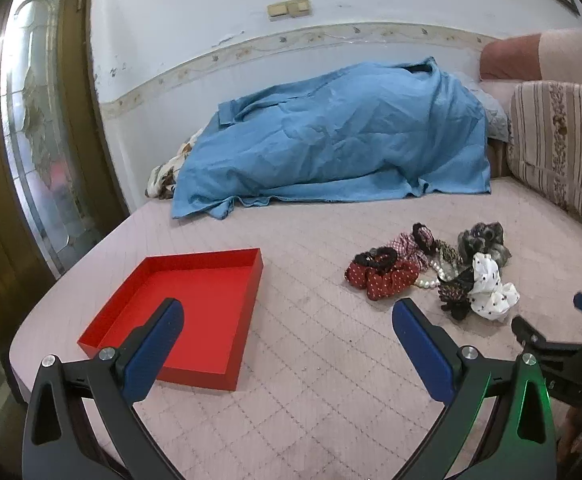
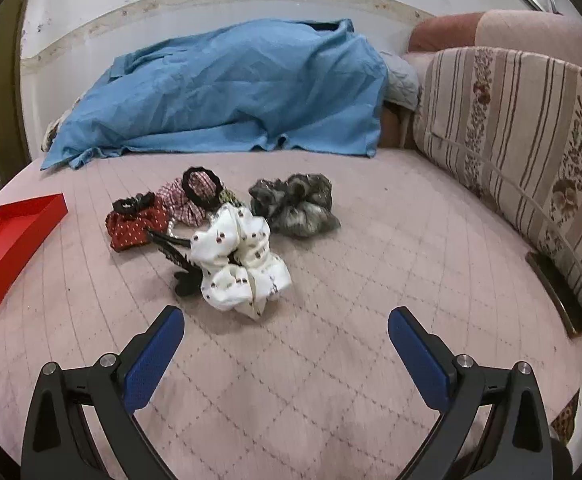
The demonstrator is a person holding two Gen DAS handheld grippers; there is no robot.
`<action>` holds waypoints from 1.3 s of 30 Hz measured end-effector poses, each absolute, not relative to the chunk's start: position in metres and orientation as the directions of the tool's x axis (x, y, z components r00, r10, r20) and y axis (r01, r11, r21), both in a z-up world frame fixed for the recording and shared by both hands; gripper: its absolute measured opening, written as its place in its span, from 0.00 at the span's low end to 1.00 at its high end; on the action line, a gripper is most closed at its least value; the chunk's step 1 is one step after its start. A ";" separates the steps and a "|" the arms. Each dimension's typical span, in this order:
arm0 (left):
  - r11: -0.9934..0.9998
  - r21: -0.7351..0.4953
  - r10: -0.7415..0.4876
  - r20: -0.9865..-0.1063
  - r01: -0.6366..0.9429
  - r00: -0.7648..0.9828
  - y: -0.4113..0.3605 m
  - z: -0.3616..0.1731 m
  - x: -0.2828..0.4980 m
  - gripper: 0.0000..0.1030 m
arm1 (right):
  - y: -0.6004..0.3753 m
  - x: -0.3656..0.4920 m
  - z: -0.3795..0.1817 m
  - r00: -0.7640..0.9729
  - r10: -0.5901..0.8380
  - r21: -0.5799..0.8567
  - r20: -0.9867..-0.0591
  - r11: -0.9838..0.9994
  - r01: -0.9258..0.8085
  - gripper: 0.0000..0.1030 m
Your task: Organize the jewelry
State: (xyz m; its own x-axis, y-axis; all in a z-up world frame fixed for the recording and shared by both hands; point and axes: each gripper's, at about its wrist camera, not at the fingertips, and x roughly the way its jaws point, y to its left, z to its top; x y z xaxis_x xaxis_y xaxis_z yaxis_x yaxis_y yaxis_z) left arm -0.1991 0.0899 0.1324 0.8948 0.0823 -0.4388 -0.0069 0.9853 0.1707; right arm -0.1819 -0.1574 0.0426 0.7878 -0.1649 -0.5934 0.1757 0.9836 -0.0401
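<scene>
A red tray [image 1: 195,312] lies on the pink quilted bed [image 1: 311,380], its inside bare. The left gripper [image 1: 287,316] hovers over the bed with its blue-padded fingers [image 1: 155,344] spread wide and holding nothing; its left finger overlaps the near right part of the tray in the left wrist view.

To the right of the tray, well apart from it, sits the pile of hair accessories. Nearest the tray is a red dotted scrunchie [image 2: 135,226] with a small black hair tie [image 2: 133,204] on its top. Just right of that lies a red-and-white checked scrunchie [image 2: 183,204] with a black ring tie [image 2: 203,188] resting on it. A string of pearl beads [image 1: 431,278] shows between the red scrunchie and the rest of the pile. A black claw clip [image 2: 179,260] lies touching the white printed scrunchie [image 2: 239,264], which is the piece nearest the right gripper [image 2: 287,320]. Furthest from the tray is a grey furry scrunchie [image 2: 299,204].

The right gripper's fingers [image 2: 419,356] are also spread wide, empty, above the bed just short of the white scrunchie.

Behind the tray and the pile, against the wall, lies a rumpled blue cloth [image 1: 339,136]; a striped floral cushion [image 2: 523,128] stands to the right.
</scene>
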 end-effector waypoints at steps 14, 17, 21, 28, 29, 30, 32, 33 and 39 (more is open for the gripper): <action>0.982 0.161 0.157 -0.403 -0.100 0.901 0.134 0.163 -0.233 1.00 | -0.146 -0.203 0.051 0.770 -0.186 -0.069 -0.610 0.981 0.182 0.95; 0.979 0.167 0.179 -0.403 -0.120 0.897 0.140 0.168 -0.234 1.00 | -0.146 -0.205 0.056 0.780 -0.168 -0.052 -0.602 0.984 0.172 0.94; 0.985 0.140 0.157 -0.449 -0.104 0.880 0.147 0.169 -0.228 1.00 | -0.144 -0.202 0.053 0.778 -0.146 -0.047 -0.611 0.988 0.148 0.88; 0.991 0.136 0.091 -0.558 -0.018 0.825 0.136 0.151 -0.188 1.00 | -0.149 -0.182 0.064 0.783 -0.009 0.019 -0.622 0.999 0.027 0.86; 0.990 0.141 0.086 -0.570 -0.006 0.817 0.131 0.148 -0.180 1.00 | -0.149 -0.175 0.066 0.781 0.001 0.017 -0.625 1.000 0.012 0.86; 0.990 0.142 0.075 -0.583 0.010 0.809 0.126 0.144 -0.170 1.00 | -0.150 -0.167 0.067 0.778 0.005 0.008 -0.628 1.000 0.000 0.86; 0.990 0.136 0.050 -0.612 0.043 0.789 0.116 0.135 -0.150 1.00 | -0.152 -0.153 0.065 0.767 0.025 0.011 -0.642 1.000 -0.023 0.86; 0.990 0.130 0.038 -0.629 0.056 0.777 0.111 0.131 -0.142 1.00 | -0.155 -0.144 0.062 0.756 0.038 0.021 -0.653 0.999 -0.032 0.86; 0.988 0.034 -0.078 -0.726 0.150 0.683 0.082 0.101 -0.085 1.00 | -0.171 -0.124 0.042 0.728 0.082 0.083 -0.681 0.996 -0.035 0.76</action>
State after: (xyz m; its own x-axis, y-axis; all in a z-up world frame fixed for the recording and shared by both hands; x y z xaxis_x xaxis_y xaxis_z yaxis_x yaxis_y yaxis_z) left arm -0.0847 0.0823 0.1008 0.6827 -0.0784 -0.7265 0.1496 0.9882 0.0339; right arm -0.1242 -0.1712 0.0418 0.7279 0.0825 -0.6807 -0.0351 0.9959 0.0831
